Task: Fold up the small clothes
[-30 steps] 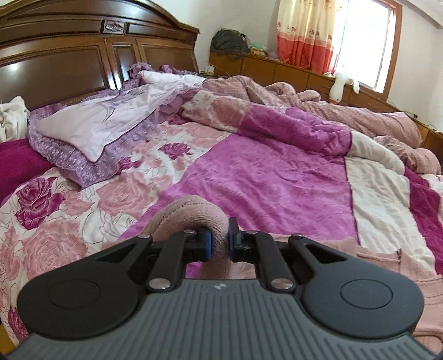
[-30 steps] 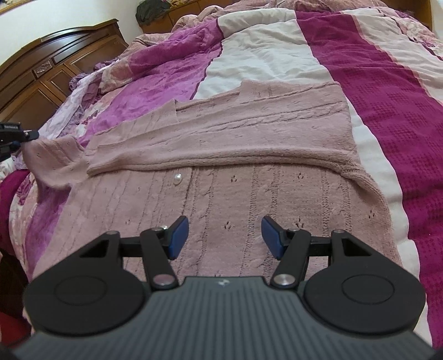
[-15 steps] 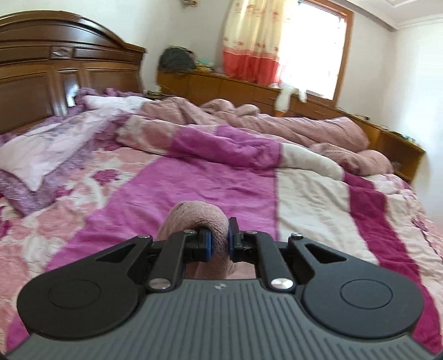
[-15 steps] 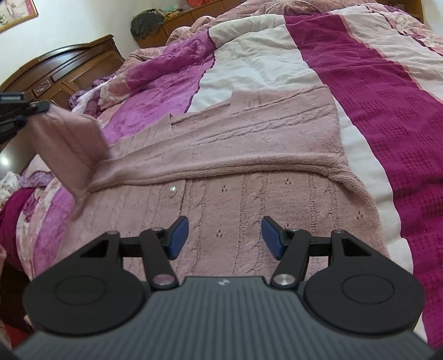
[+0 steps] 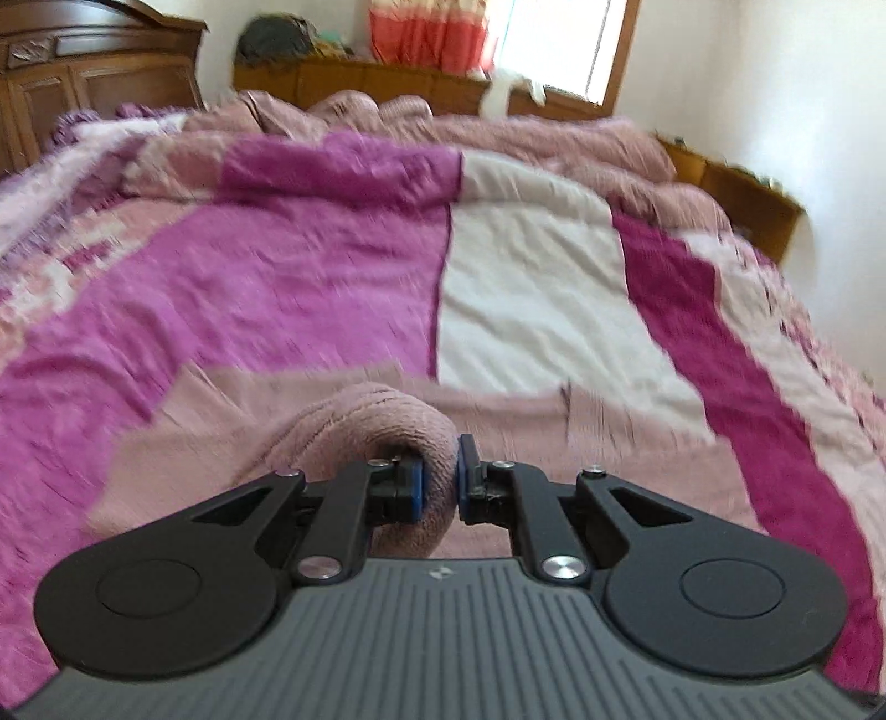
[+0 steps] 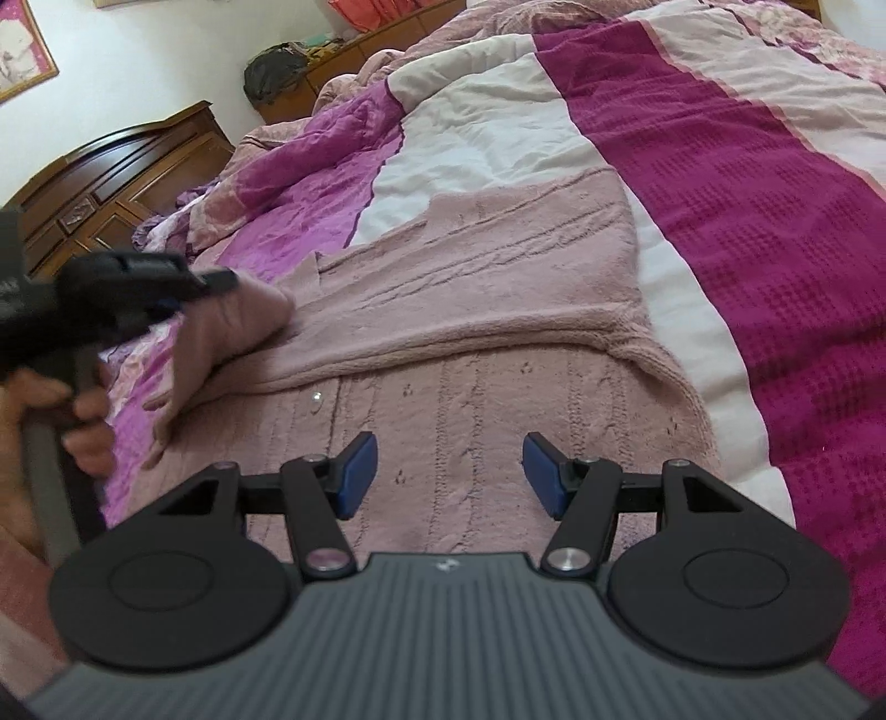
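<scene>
A dusty pink knit cardigan (image 6: 487,332) lies flat on the bed, one sleeve folded across its body, a pearl button (image 6: 317,396) near the left. My left gripper (image 5: 440,487) is shut on the end of the other pink sleeve (image 5: 376,421) and holds it lifted over the cardigan's left part; it also shows in the right wrist view (image 6: 221,279). My right gripper (image 6: 449,476) is open and empty, hovering just above the cardigan's lower part.
The bed is covered by a striped quilt (image 6: 747,232) in magenta, white and purple. A wooden headboard (image 6: 111,188) stands at the far left. A low wooden cabinet (image 5: 360,83) and a curtained window (image 5: 498,39) lie beyond the bed.
My left gripper has carried the sleeve up and to the right, over the cardigan body. My right gripper has stayed open above the cardigan, shifting slightly.
</scene>
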`<move>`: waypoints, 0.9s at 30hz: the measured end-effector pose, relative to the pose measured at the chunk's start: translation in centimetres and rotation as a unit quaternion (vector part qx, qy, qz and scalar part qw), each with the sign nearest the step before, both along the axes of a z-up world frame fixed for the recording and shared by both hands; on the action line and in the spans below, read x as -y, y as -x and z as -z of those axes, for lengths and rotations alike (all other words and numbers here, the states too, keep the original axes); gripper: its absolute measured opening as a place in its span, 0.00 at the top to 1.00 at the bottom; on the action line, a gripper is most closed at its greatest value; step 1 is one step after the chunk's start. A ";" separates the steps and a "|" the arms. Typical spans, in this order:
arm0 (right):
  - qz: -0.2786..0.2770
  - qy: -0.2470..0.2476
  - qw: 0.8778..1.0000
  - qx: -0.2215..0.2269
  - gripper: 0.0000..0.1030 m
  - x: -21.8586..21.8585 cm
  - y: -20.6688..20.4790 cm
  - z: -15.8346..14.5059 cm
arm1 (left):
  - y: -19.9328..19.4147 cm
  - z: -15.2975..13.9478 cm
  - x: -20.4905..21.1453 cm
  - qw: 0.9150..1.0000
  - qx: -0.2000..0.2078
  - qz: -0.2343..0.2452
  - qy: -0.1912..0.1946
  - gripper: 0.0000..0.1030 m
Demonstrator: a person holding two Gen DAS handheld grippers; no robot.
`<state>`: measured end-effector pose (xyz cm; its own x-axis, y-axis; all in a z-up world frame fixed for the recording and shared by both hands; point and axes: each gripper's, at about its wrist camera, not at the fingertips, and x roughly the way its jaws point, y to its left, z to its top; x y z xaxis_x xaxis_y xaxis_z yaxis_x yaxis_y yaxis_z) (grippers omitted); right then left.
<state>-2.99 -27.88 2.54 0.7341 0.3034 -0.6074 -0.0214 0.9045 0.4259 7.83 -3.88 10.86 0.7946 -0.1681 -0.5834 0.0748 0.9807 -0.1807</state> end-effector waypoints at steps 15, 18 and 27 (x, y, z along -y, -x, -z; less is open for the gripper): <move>-0.004 -0.010 1.000 -0.008 0.40 0.3 -0.5 0.8 | 0.8 3.3 -0.9 0.997 -0.072 0.015 0.013 0.52; -0.018 0.001 1.000 0.002 0.40 -0.4 -0.8 0.0 | 1.9 2.4 -2.3 0.997 -0.075 0.007 0.006 0.49; -0.095 0.026 0.994 0.039 0.40 -5.2 -3.8 -3.3 | 4.8 1.1 -7.9 0.995 -0.077 -0.057 -0.025 0.48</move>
<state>0.78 -22.72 5.84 0.7115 0.4105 -0.5703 -0.2249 0.9019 0.3687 3.01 3.97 9.78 0.7074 -0.0500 -0.7050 -0.0615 0.9894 -0.1319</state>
